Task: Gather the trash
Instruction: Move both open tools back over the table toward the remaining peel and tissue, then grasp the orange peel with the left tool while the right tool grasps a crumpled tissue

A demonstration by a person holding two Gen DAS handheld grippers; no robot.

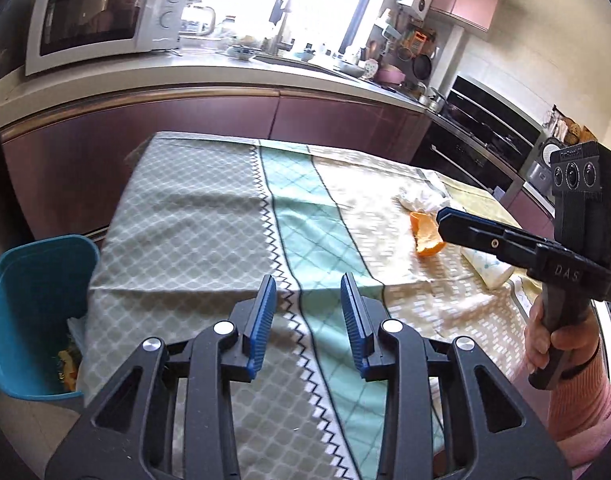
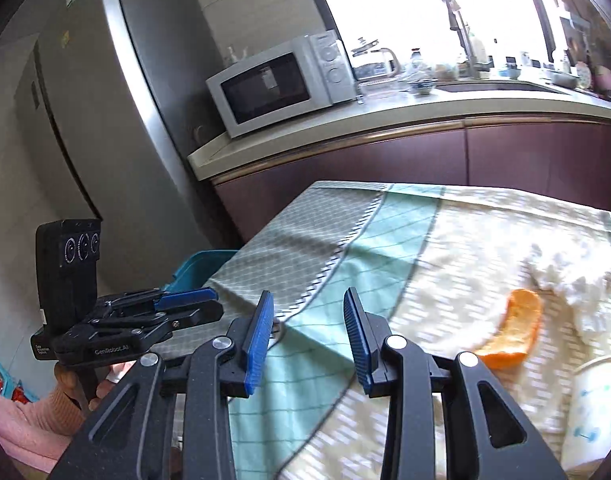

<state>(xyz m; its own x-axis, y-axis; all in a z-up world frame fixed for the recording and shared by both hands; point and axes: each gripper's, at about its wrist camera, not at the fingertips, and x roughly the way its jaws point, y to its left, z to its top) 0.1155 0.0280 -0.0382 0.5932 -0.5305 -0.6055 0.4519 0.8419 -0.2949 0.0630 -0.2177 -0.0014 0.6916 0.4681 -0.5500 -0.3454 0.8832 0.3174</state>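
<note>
We're holding the left gripper point(image 1: 308, 320) over the near edge of the table point(image 1: 209, 216), fingers spread apart with nothing between them, only patterned cloth showing through the gap. We're keeping the right gripper point(image 2: 308, 336) over the same cloth, fingers also apart and gripping nothing. In the left view the right unit's blue tip is sitting just beside the orange peel point(image 1: 425, 236); we can't tell if it's touching. The peel is lying on the cream section toward the table's right side, with a crumpled white tissue point(image 1: 421, 198) just behind it toward the far edge and a paper cup point(image 1: 489, 270) on its side nearer the right edge. The right view is showing the same three close together: peel point(image 2: 513, 332), tissue point(image 2: 577, 280), cup point(image 2: 593, 412). The teal bin point(image 1: 37, 312) is standing on the floor against the table's left edge, below the cloth overhang, with some scraps inside. The grey and mint sections of cloth between the bin side and the trash are lying bare. A cabinet run point(image 1: 209, 120) is sitting just past the far edge, microwave point(image 1: 101, 16) on its counter.
</note>
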